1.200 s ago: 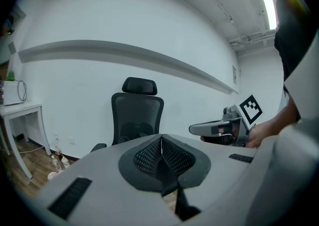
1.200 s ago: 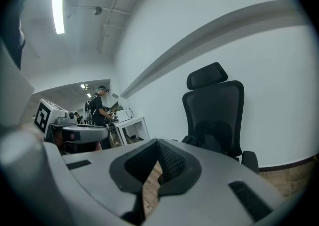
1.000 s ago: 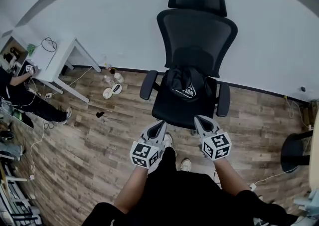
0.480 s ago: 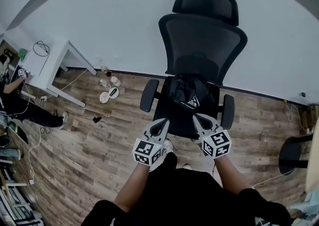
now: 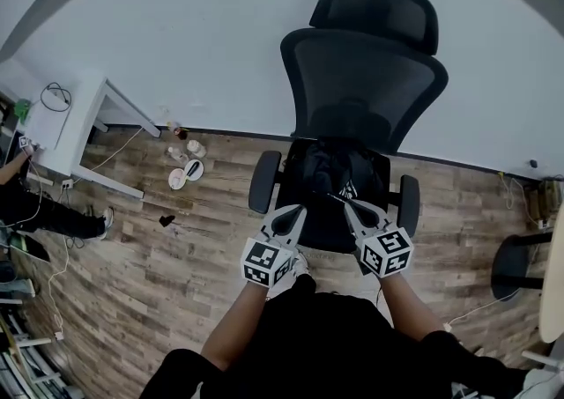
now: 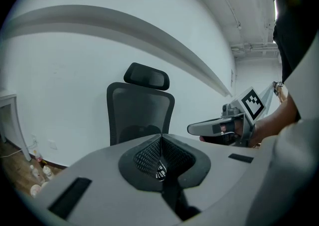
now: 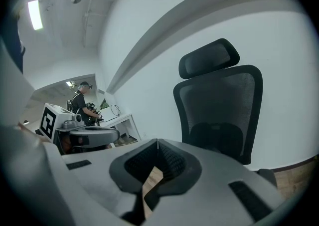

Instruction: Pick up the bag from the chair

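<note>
Both grippers have come closer to the chair point(image 5: 366, 80) since the earlier frames. Their tips now reach over the front of the seat, where a second ago they stopped short of it.

The black bag point(image 5: 337, 170) sits slumped on the seat, against the foot of the mesh backrest and between the two armrests. White print shows on its front. What it holds, and whether it is fastened, cannot be told.

The left gripper point(image 5: 297, 210) points at the bag from the front left, its jaws pressed together with nothing between them. The right gripper point(image 5: 347, 204), just beside it, is likewise fully closed and empty. Its tip is near the bag's lower edge, though contact cannot be told.

Around the chair lies a wooden floor point(image 5: 132, 283), with a few small white items point(image 5: 183, 173) at the foot of the wall. Farther left stands a white bench point(image 5: 75, 120) carrying a cable, with a person point(image 5: 35, 208) beside it.
</note>
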The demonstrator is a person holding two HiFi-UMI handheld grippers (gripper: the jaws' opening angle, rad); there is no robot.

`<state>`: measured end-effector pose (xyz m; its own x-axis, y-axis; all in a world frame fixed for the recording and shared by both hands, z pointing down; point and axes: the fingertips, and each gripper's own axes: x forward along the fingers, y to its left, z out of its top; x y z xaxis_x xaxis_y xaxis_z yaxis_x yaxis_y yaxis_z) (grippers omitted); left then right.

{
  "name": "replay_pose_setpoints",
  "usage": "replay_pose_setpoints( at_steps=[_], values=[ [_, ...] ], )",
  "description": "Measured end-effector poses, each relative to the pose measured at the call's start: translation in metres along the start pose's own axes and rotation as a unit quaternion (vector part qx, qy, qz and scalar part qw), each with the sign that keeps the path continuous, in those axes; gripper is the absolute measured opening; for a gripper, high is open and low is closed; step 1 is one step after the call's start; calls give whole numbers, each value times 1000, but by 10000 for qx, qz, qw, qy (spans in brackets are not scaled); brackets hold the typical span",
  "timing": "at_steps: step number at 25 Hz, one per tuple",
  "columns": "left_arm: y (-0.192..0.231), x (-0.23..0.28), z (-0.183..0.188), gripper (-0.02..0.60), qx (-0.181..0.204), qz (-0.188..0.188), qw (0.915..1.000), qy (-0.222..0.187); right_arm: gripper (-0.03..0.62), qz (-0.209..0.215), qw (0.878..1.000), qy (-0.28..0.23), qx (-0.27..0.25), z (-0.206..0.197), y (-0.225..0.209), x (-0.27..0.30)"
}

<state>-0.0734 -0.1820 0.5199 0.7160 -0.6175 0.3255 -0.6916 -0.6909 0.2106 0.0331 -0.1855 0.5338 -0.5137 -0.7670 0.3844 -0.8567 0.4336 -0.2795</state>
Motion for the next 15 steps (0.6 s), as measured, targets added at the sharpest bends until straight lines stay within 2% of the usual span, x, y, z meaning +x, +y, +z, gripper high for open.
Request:
replay_pose_setpoints(
  at_steps=[7, 15],
  values=[
    [18, 25, 1, 21, 182, -162, 9995, 177, 21, -626, 9977, -116, 223, 10, -37, 9],
    [37, 64, -8, 21, 67, -30, 9990, 445, 21, -633, 9976, 122, 247, 4, -78, 32]
  ],
)
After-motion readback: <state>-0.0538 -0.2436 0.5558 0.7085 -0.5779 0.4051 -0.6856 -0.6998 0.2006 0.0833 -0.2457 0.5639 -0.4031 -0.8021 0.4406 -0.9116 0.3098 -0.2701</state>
